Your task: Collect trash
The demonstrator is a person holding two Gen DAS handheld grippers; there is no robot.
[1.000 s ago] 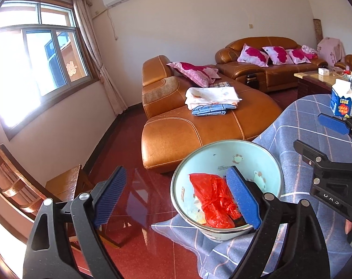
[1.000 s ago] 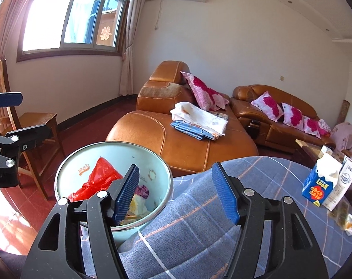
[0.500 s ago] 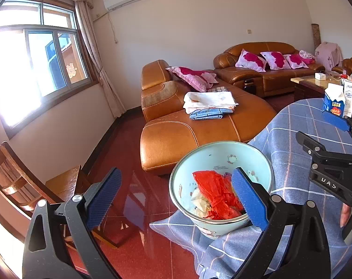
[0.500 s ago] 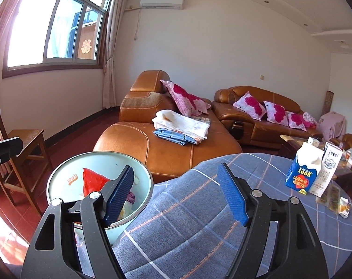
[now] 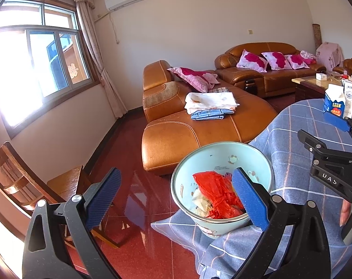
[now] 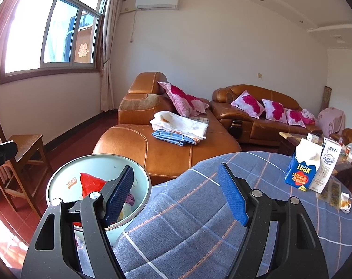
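A light blue trash bin stands at the table's edge, holding a red plastic bag and crumpled paper; it also shows in the right wrist view. My left gripper is open and empty, just above the bin's near side. My right gripper is open and empty over the blue checked tablecloth, beside the bin. A blue milk carton, a white carton and small wrappers sit on the table's far right.
A brown leather sofa with folded cloths stands behind the table. A wooden chair is at the left on the red floor. A coffee table with clutter is at the far right.
Both grippers have pulled back and up from the bin; the right view has swung rightward toward the cartons. Both stay open and empty.
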